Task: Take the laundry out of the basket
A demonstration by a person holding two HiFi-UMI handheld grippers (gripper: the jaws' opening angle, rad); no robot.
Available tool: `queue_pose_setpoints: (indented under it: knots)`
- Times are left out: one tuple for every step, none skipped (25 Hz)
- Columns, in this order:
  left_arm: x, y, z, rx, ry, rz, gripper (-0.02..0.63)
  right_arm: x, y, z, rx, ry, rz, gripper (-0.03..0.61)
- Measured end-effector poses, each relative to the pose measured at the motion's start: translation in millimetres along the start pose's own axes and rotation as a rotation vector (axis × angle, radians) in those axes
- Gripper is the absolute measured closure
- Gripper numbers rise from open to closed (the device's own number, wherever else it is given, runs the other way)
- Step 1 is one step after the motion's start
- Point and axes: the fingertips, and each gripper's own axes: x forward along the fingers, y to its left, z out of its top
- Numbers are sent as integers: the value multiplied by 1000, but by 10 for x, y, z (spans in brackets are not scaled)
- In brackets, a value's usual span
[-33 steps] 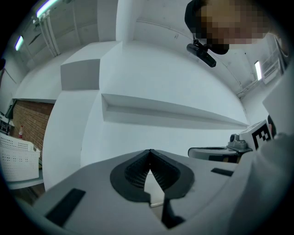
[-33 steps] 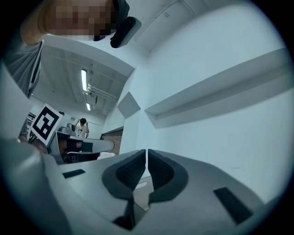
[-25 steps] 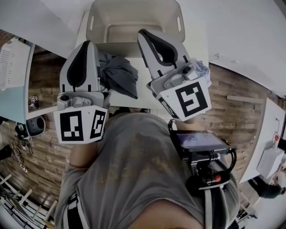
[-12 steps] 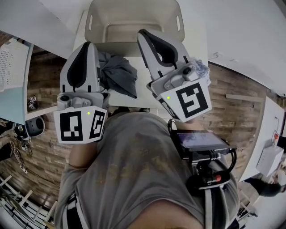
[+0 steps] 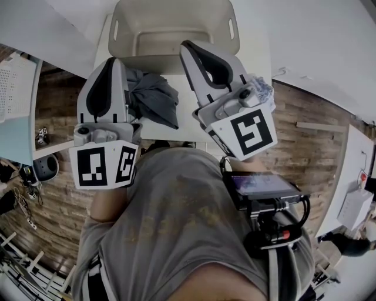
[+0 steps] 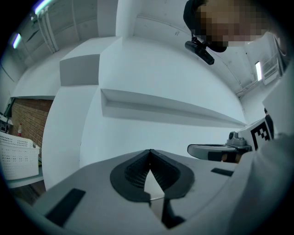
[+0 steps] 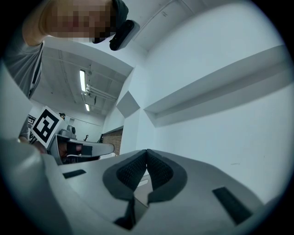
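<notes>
Grey cloth [image 5: 154, 100] lies in a soft heap on the white table [image 5: 176, 126], near the middle of the head view. It is just below the basket [image 5: 176, 17], outside it. It sits between the two grippers in the picture.

The basket is at the top middle of the frame. It is a pale tub with a hole for a handle on each side. I can see its floor and walls, and nothing is in it. It looks empty.

At the right, a small crumpled pale blue cloth [image 5: 263, 89] peeks out from behind the right gripper [image 5: 185, 42]. It is out of the basket too.

The left gripper [image 5: 113, 57] is clenched with nothing in it. Its dark pads meet at the tip in its own view, and only a white wall shows past them. The right gripper is clenched the same way and holds nothing. Both point out over the table, not down at the clothes.

I think the job is at its very end. The laundry seems to be all out, because the basket shows no clothes.

The next move may be just a check that no small thing hides in a basket corner. If something were left, a gripper would have to spread its jaws, dip into the basket and pinch the cloth.
</notes>
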Motion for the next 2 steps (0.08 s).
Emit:
queue_pose_setpoints:
  knots:
    - [-1, 2, -1, 0, 0, 1, 604, -1, -2, 0, 0, -1, 0, 571]
    - [-2, 4, -1, 0, 1, 1, 604, -2, -5, 0, 1, -1, 0, 571]
